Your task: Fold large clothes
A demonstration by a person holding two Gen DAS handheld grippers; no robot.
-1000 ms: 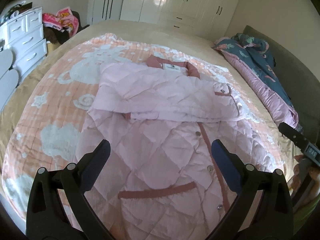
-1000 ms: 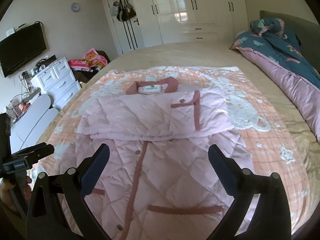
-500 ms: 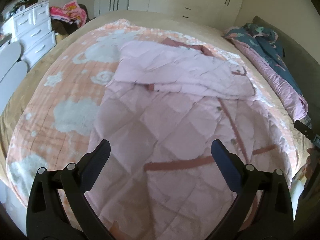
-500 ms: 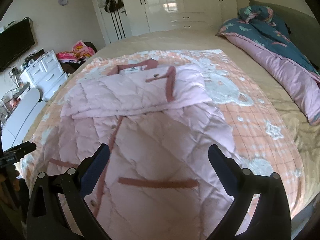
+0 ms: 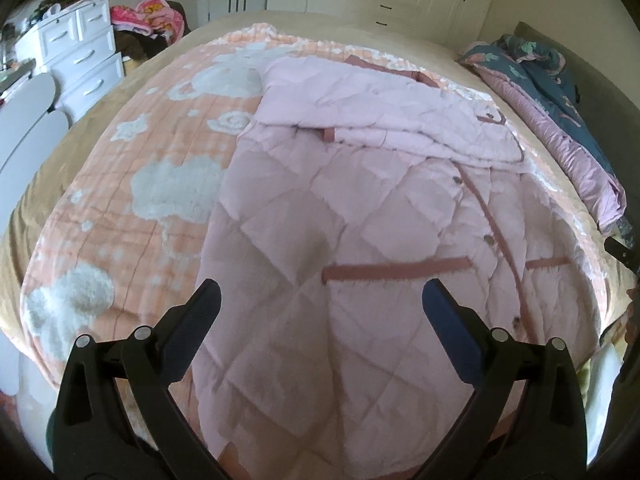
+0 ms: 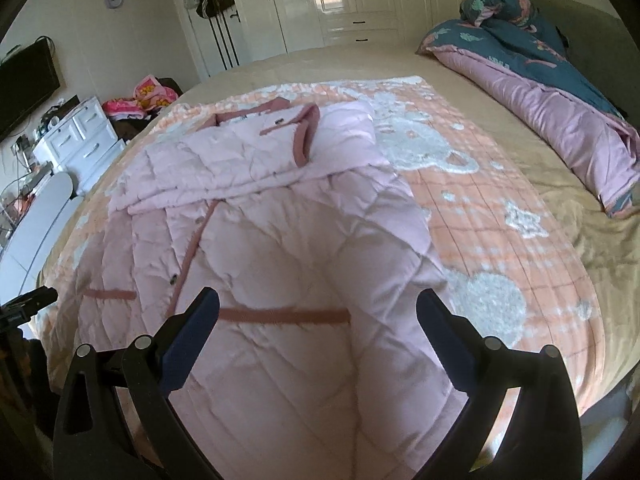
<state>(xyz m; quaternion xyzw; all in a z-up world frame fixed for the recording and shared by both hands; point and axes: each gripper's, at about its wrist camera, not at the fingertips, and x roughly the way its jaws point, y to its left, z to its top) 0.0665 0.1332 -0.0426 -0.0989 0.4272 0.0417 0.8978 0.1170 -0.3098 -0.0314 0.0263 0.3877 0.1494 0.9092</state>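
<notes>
Here the pink quilted coat (image 5: 360,240) lies front-up on the peach blanket (image 5: 132,200) covering the bed, collar toward twelve o'clock, both sleeves already crossed over the chest. The left tool (image 5: 320,300) and right tool (image 6: 318,306) both hover with jaws spread wide, holding nothing, over the hem at six o'clock. Judging by this, the hem gets lifted next: each tool should pinch a bottom corner through all layers, since the puffy, slippery diamond-stitched shell will likely slide, then carry both evenly toward the darker pink collar (image 6: 256,110).
</notes>
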